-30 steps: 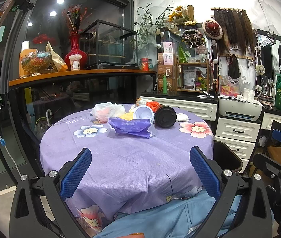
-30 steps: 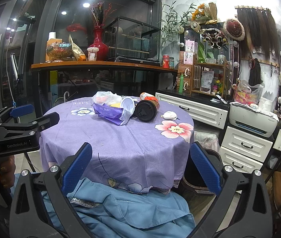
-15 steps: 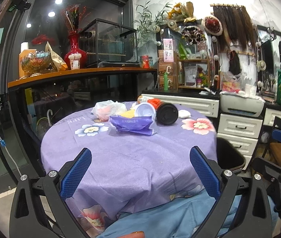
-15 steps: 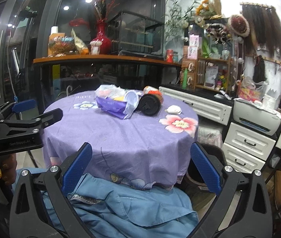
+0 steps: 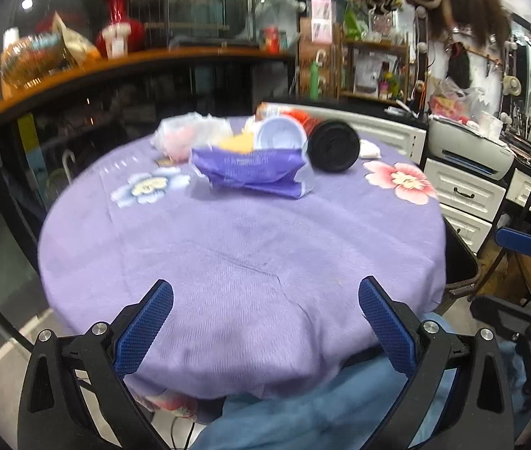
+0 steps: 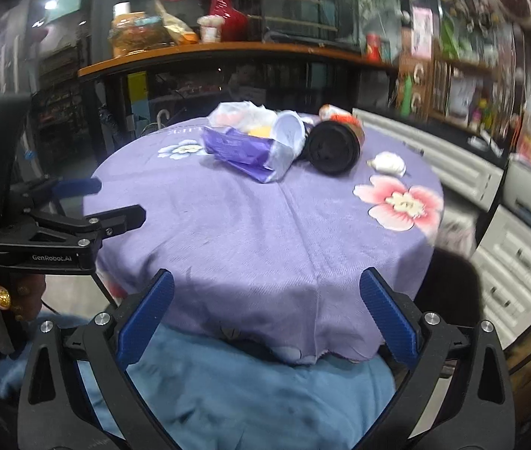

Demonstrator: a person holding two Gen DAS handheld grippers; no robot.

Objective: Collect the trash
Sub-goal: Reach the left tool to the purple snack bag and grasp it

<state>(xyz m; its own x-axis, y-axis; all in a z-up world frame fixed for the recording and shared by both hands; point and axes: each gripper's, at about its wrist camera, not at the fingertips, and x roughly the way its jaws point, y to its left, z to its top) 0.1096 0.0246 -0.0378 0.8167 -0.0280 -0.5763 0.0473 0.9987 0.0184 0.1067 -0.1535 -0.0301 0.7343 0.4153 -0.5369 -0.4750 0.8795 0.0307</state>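
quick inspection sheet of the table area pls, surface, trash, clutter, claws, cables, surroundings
surface: round table with purple flowered cloth, near half bare
job's things: purple wrapper, white cup on its side, black-lidded can on its side, clear bag, white wad, all on the far side
clutter: nothing seen
grippers: left claw and right claw open, empty, short of the trash
cables: nothing seen on the table
surroundings: white drawers, printer, shelf with red vase
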